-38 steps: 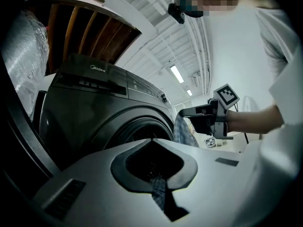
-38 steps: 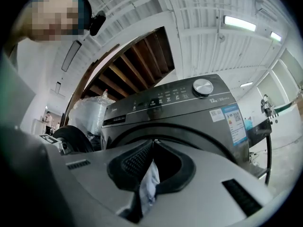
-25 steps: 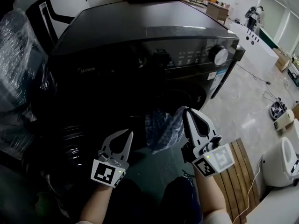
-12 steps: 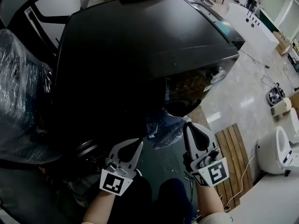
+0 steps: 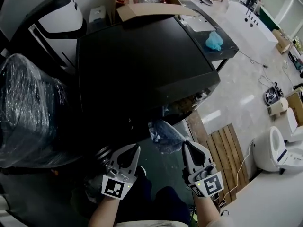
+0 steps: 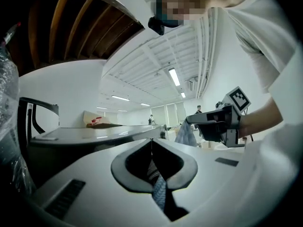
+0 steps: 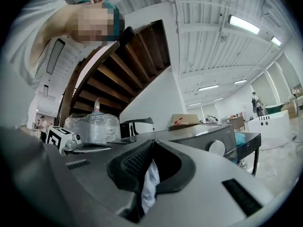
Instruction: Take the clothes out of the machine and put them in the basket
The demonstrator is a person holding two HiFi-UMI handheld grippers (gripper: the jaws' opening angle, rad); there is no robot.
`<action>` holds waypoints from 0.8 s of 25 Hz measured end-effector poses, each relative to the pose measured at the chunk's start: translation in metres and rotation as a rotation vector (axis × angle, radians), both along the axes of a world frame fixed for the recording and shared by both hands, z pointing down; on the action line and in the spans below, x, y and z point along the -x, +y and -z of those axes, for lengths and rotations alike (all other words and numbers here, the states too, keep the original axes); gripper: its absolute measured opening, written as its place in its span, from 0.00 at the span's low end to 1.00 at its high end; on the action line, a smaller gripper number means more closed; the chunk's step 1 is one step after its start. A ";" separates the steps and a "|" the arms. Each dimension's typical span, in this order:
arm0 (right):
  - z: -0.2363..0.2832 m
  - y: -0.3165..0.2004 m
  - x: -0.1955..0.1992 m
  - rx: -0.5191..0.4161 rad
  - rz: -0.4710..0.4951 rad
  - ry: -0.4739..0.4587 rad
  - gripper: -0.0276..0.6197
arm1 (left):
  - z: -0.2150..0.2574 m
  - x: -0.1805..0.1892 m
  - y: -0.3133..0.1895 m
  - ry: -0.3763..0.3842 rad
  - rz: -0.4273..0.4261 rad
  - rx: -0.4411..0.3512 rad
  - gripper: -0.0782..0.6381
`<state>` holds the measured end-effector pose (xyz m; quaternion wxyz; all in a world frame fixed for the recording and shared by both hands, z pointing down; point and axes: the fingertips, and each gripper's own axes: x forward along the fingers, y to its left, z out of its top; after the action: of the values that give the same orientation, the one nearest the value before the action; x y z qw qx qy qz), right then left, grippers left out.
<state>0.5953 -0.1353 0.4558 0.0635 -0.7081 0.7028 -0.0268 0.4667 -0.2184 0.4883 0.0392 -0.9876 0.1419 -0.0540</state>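
Left gripper (image 5: 134,150) and right gripper (image 5: 186,148) each pinch the checked garment (image 5: 165,135), now lifted clear of the machine (image 5: 142,65), so the carry to the basket, unseen here, likely comes next; machine edge crowds 12 o'clock, wrapped bundle (image 5: 28,112) 9, open floor (image 5: 236,89) at 2

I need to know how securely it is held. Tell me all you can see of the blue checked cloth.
The blue checked cloth is thin, soft woven fabric, blue with a pale check, crumpled into a loose bunch. It hangs in the air before the dark washing machine, between the two grippers. The right gripper is shut on one pale edge and the left gripper on a checked fold; nothing else visibly touches it.
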 end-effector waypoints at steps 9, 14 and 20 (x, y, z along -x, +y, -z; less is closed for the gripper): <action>0.132 0.017 0.012 -0.022 0.000 -0.019 0.06 | 0.107 0.015 -0.004 -0.010 0.026 0.030 0.14; 0.201 0.024 0.013 -0.056 0.005 -0.017 0.06 | 0.162 0.024 -0.001 0.007 0.037 0.048 0.14; 0.271 0.032 0.017 -0.114 0.016 0.023 0.06 | 0.212 0.028 0.004 0.046 0.052 0.020 0.14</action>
<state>0.5781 -0.1038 0.1846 0.0953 -0.6978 0.7097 0.0209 0.4383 -0.2140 0.2759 0.0247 -0.9849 0.1679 -0.0334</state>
